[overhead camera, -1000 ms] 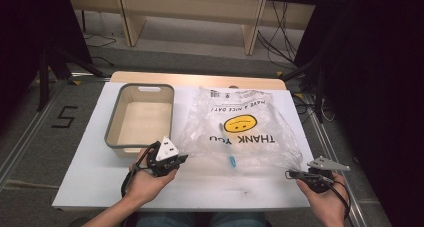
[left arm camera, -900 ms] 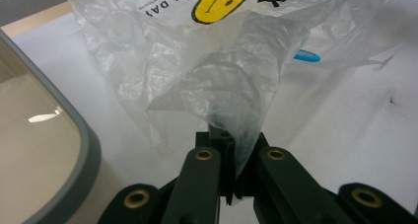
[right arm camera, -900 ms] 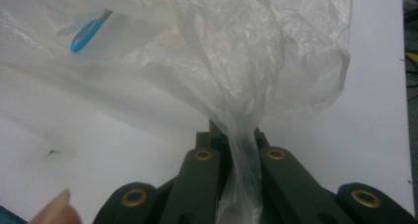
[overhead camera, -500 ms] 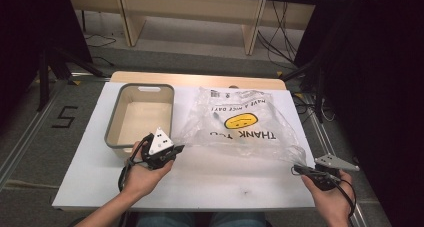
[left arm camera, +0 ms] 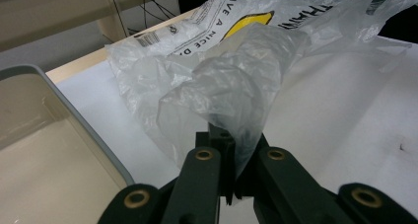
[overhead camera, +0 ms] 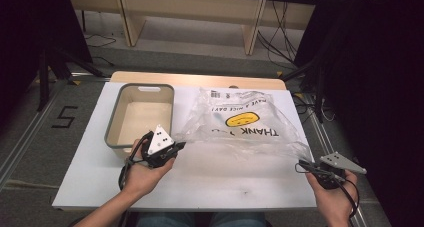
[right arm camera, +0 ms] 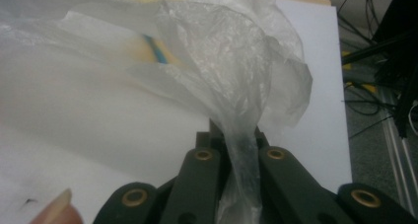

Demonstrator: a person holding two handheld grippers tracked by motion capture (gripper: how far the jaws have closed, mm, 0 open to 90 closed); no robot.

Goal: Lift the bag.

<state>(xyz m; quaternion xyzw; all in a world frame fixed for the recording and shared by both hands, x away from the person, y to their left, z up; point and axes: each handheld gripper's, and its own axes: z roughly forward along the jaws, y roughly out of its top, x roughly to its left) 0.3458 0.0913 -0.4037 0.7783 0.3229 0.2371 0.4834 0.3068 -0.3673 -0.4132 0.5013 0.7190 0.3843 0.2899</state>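
Observation:
A clear plastic bag [overhead camera: 245, 122] printed with a yellow smiley and "THANK YOU" lies spread on the white table [overhead camera: 220, 182]. My left gripper [overhead camera: 181, 145] is shut on a bunched corner of the bag [left arm camera: 231, 86] at its near left, next to the bin. My right gripper [overhead camera: 301, 163] is shut on the bag's other near corner [right arm camera: 246, 86], by the table's right edge. The film stretches between the two grippers. A small blue and yellow thing [right arm camera: 155, 49] shows blurred through the film.
A grey open bin [overhead camera: 114, 132], empty inside, stands on the table's left half just beyond my left gripper. The table's right edge runs close under my right hand. Desk legs and cables lie on the floor beyond the table.
The two hands have drifted slightly apart, and the bag's near edge has drawn tighter and lifted off the table. Both grips stay as they were.

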